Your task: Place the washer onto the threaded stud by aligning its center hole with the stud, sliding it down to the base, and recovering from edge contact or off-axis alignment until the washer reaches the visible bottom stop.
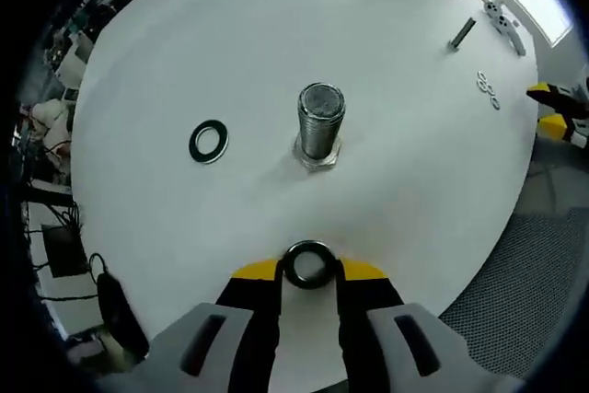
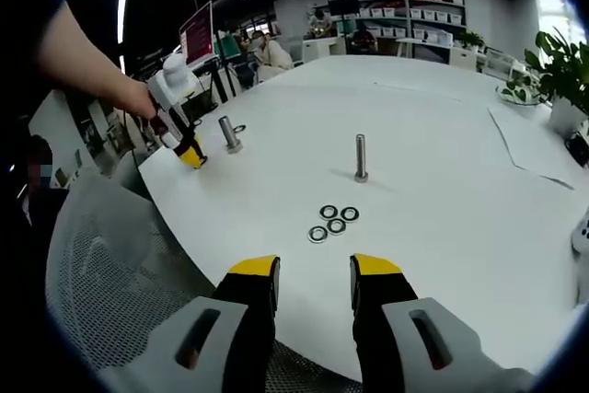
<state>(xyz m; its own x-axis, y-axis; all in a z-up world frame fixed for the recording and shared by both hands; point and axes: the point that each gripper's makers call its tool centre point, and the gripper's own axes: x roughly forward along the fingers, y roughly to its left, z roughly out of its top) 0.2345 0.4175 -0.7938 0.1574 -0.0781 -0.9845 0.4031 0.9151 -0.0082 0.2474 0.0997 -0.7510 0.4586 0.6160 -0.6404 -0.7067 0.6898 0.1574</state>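
White table (image 1: 433,190) under you: your left gripper (image 1: 309,269) pinches a washer (image 1: 308,262) between its tips, the stud (image 1: 320,122) standing ahead. Tilt it and the rim may catch the threads and jam. Your right gripper (image 2: 313,275) hangs parted, holding nothing.

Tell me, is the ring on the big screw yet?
Not yet. Done: the left gripper has a washer between its jaws. In hand: it's held short of the threaded stud. Left: center the hole over the stud and slide it down. Another washer lies beside the stud.
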